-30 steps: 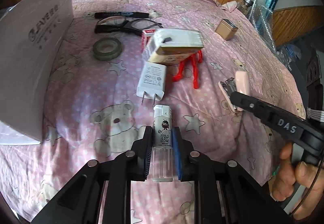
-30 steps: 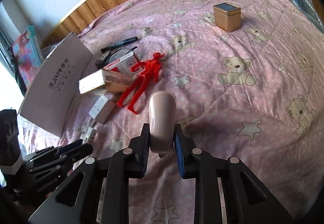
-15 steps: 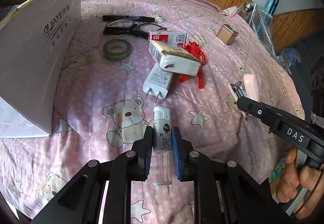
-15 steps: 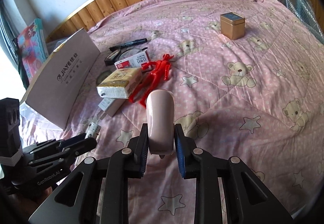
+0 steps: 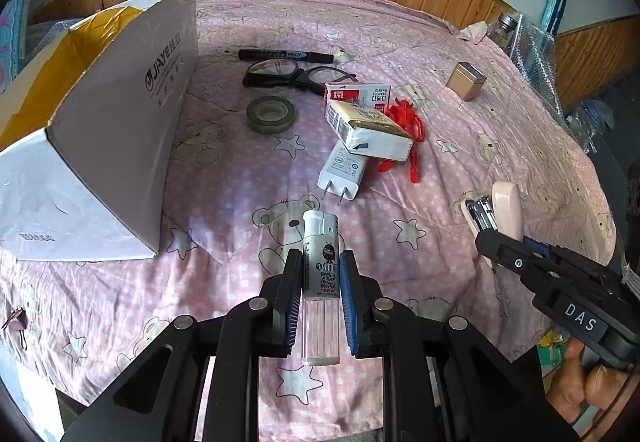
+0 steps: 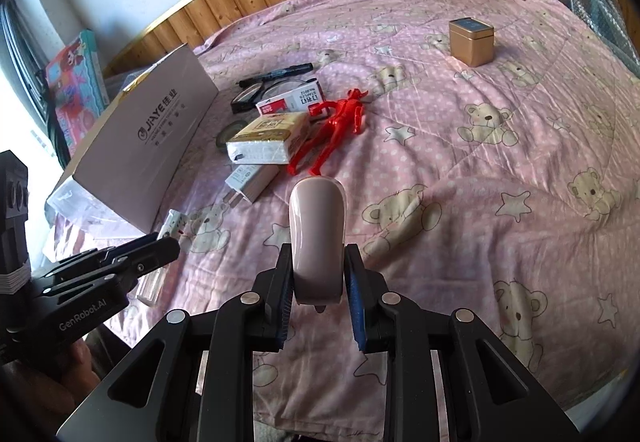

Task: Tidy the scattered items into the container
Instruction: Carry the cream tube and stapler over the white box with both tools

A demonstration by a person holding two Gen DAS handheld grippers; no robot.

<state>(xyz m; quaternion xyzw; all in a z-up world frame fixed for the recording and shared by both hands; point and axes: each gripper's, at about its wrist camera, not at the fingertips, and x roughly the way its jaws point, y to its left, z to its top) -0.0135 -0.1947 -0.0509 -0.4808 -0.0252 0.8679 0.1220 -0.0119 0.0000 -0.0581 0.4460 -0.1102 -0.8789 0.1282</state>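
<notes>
— Cardboard box (image 5: 108, 146), white outside and yellow inside, where does it stand?

— At the left of the left wrist frame, open at the top, on the pink bedspread with bear print (image 5: 224, 170). A small binder clip (image 5: 15, 324) lies at the far left edge, below the box.

— And right of the box?

— In the upper middle lie a black marker pen (image 5: 286, 55), black-framed glasses (image 5: 294, 76) just below it, and a grey-green roll of tape (image 5: 272, 113) below the glasses. Further right is a pile: a red and white box of staples (image 5: 358, 94), a yellow and white pack of tissues (image 5: 370, 128) lying partly on a white plug charger (image 5: 344, 172), and a red plastic figure (image 5: 408, 126) that touches the pack.

— What does the left gripper (image 5: 320, 292) hold?

— Its fingers are closed against both sides of a white and clear lighter (image 5: 321, 270), at the lower middle. The lighter points forward, above the bedspread.

— And more to the right?

— A gold square tin (image 5: 466, 81) stands alone at the upper right, well apart from the pile. At the right edge the right gripper (image 6: 318, 296) is clamped on a pale pink stapler (image 6: 318, 238), which stands out forward from between the fingers. A hand (image 5: 588, 394) holds the handle at the lower right corner.
</notes>
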